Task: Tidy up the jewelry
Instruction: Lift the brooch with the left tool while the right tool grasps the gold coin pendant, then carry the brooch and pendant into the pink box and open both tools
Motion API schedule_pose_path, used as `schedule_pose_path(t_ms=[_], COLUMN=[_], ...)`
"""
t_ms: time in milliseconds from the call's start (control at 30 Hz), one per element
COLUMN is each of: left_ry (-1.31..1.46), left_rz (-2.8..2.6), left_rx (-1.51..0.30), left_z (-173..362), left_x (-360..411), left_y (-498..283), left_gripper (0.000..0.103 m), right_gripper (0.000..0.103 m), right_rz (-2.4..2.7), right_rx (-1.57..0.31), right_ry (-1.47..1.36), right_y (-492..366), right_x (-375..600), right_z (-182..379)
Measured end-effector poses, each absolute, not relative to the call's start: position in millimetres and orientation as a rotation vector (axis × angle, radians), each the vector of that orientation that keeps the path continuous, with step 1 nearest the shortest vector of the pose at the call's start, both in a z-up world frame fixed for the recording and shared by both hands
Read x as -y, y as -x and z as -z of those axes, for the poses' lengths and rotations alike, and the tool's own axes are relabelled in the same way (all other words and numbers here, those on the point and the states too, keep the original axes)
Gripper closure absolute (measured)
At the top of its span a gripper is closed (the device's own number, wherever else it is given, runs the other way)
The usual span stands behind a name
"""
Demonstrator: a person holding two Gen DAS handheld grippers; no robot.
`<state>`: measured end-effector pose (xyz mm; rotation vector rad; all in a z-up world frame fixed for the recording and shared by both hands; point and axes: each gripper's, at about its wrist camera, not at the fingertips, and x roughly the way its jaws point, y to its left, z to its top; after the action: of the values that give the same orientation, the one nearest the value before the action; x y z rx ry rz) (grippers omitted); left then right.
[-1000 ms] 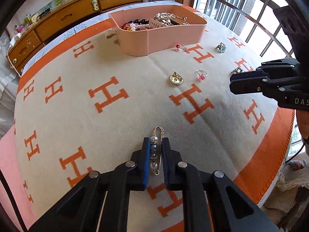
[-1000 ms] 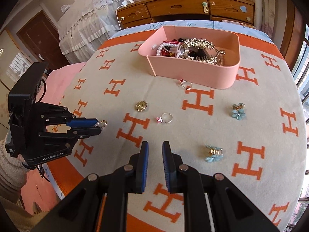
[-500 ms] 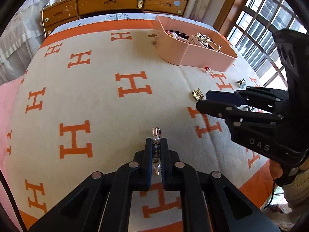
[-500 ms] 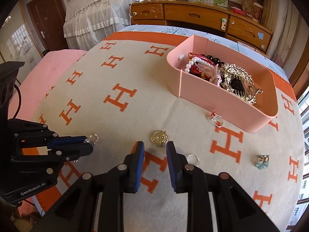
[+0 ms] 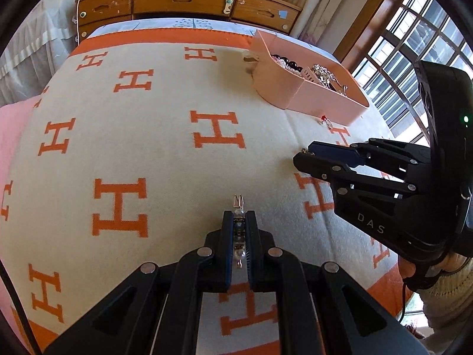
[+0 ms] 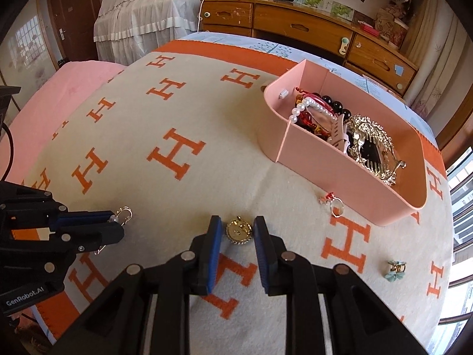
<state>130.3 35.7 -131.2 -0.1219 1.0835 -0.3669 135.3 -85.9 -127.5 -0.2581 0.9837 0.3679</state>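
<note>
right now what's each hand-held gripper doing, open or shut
Left hand-held gripper: shut on the pearl pin.
Right hand-held gripper: open, its fingers either side of the gold brooch, not gripping it.

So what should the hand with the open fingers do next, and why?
Probably lower the right hand-held gripper a little and close it on the gold round brooch. Its fingers already sit on either side of the brooch, which lies loose on the blanket, outside the pink box.
</note>
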Motion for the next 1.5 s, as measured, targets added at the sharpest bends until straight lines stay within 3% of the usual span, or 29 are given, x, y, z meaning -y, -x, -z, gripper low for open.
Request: schedule_pose_path(t_ms=[400, 1033, 1500], left_ry=[0.132, 0.071, 0.109], left_rz=[0.369, 0.391, 0.404], left_rx=[-1.012, -0.793, -0.927], left_z=[93.6, -37.9, 24.5], left_x=[-40.9, 14.5, 56.3], left_y=[-129.5, -204.6, -289.4], left_gripper=[0.098, 0.098, 0.098], right_gripper=[0.084, 0.084, 0.083], right_rz=[-0.368, -0.305, -0.245], right_rx=[-0.990, -0.739, -0.929], right_ry=[0.231, -0.009, -0.143], right_y=[-130.0, -183.4, -249.9], right_x=[91.8, 168.0, 195.2], right_z=[112.2, -41.8, 27.7])
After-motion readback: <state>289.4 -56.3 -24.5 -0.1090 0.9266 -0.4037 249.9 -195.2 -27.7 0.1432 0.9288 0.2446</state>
